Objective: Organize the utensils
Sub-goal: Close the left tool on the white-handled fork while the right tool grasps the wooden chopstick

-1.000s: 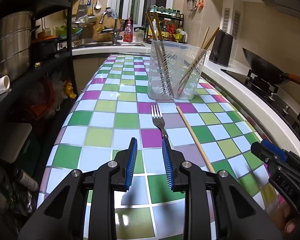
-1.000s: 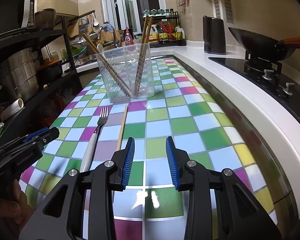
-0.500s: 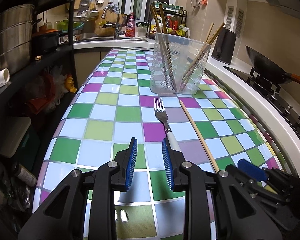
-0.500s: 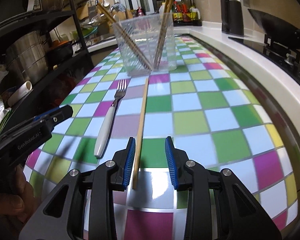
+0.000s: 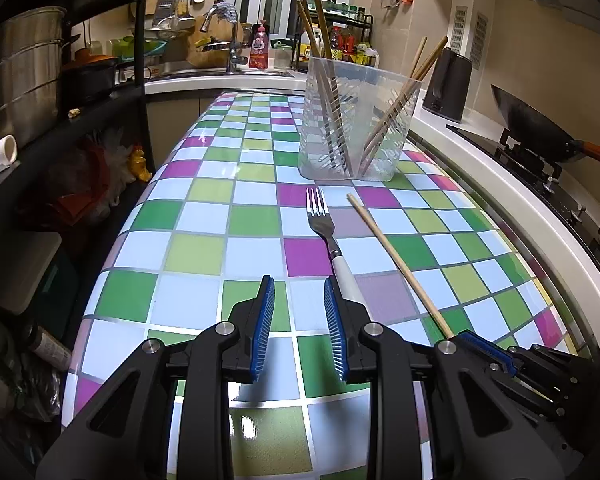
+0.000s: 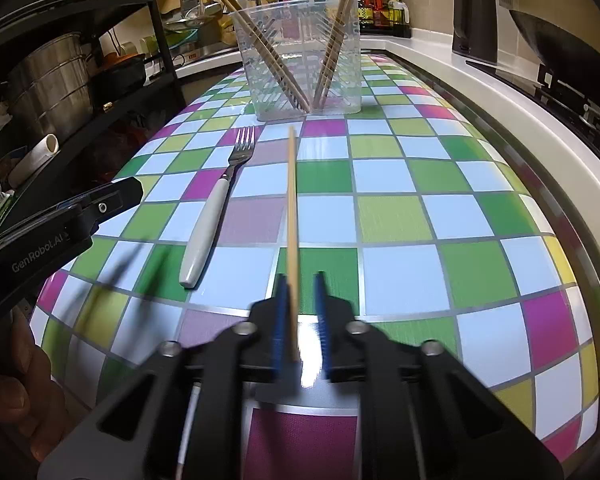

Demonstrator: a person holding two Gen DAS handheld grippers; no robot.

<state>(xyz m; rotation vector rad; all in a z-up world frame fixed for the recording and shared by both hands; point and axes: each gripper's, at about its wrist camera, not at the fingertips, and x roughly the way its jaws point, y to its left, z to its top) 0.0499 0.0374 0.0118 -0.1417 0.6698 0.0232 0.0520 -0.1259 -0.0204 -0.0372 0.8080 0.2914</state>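
Note:
A lone wooden chopstick [image 6: 292, 208] lies on the chequered table, pointing at the clear plastic holder [image 6: 296, 40], which has several chopsticks standing in it. My right gripper [image 6: 300, 280] is low over the chopstick's near end, blurred, with its jaws drawn in and shut on the stick. To the left lies a fork [image 6: 204, 220] with a white handle. In the left wrist view my left gripper [image 5: 298, 280] hovers open and empty, the fork [image 5: 320, 220] just beside its right finger. The chopstick [image 5: 396, 256] runs down to the right gripper [image 5: 484, 350]. The holder [image 5: 356, 120] stands behind.
A black shelf rack [image 5: 140, 80] with a steel pot [image 5: 16, 72] lines the table's left edge. On the right are a white counter, a black kettle [image 5: 448, 84] and a wok [image 5: 536, 128] on the stove. The left gripper [image 6: 112, 196] and a hand show at the lower left.
My right gripper dropped toward the table and came over the lone chopstick's near end, then its jaws narrowed around it. The left gripper stayed put, still open.

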